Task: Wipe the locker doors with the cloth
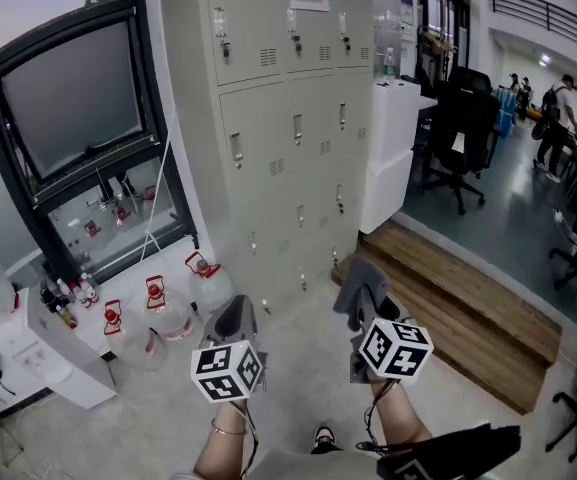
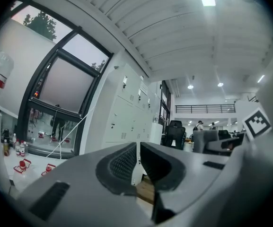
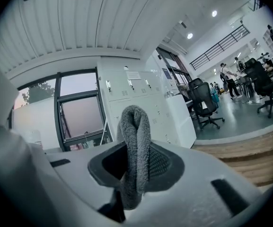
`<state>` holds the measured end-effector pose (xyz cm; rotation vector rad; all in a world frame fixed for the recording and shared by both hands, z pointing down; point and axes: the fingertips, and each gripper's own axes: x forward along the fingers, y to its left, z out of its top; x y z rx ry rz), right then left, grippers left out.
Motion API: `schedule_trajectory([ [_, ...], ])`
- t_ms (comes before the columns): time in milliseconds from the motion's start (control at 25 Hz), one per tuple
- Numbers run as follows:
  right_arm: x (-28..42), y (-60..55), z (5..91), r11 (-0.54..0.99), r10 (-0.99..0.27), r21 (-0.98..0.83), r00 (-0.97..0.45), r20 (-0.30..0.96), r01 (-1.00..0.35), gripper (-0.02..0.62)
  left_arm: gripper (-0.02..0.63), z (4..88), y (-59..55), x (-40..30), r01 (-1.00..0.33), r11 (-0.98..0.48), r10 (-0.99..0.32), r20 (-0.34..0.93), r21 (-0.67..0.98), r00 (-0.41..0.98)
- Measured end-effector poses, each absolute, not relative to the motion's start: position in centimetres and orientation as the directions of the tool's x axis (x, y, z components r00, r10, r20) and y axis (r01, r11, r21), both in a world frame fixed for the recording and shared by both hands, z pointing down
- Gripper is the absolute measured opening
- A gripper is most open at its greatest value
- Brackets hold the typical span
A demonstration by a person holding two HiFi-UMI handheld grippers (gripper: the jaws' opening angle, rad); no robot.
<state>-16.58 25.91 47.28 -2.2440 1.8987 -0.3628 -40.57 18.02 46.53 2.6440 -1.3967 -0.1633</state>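
Left claw: jaws all but together, nothing between them, facing the lockers.
Right claw: clamped on the cloth.
Cloth: grey, folded, well short of the lockers.

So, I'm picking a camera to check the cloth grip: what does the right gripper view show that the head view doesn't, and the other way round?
Only the right gripper view: the grey cloth folded and pinched in the right gripper, plus the ceiling. Only the head view: the left gripper, both marker cubes, the person's forearms. Both: the lockers, the window, the wooden step.
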Motion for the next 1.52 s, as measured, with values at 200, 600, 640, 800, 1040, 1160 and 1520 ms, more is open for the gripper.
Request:
schedule_trajectory([
  [200, -12.8, 20.2, 46.3, -0.156, -0.987, -0.279, 0.142, 0.072, -0.947, 0.066, 0.026, 46.0, 12.8, -37.2, -0.82, -0.541, -0.837, -0.024, 0.186, 0.546],
  [600, -6.6, 10.7, 45.5, -0.092, -0.995, -0.303, 0.075, 0.068, -0.948, 0.066, 0.026, 45.7, 3.6, -30.5, -0.837, -0.515, -0.854, -0.02, 0.188, 0.521],
  [640, -6.2, 9.9, 45.6, -0.087, -0.995, -0.298, 0.069, 0.07, -0.951, 0.066, 0.026, 45.8, 2.9, -30.0, -0.838, -0.512, -0.855, -0.02, 0.189, 0.517],
  [800, -4.6, 7.0, 46.3, -0.08, -0.996, -0.311, 0.061, 0.071, -0.947, 0.066, 0.026, 46.7, 0.3, -28.5, -0.841, -0.506, -0.857, -0.006, 0.191, 0.514],
  [1040, -3.8, 2.3, 48.2, -0.065, -0.994, -0.321, 0.033, 0.104, -0.945, 0.066, 0.026, 48.0, -4.3, -27.2, -0.843, -0.496, -0.861, 0.007, 0.208, 0.508],
  [1160, -2.9, -0.4, 49.0, -0.06, -0.993, -0.311, 0.025, 0.116, -0.949, 0.066, 0.026, 48.7, -7.2, -26.3, -0.841, -0.493, -0.863, 0.0, 0.222, 0.506],
  [1520, 2.1, -12.3, 47.6, -0.055, -0.996, -0.276, 0.032, 0.086, -0.96, 0.066, 0.026, 48.0, -18.9, -21.0, -0.837, -0.499, -0.862, -0.025, 0.227, 0.507],
])
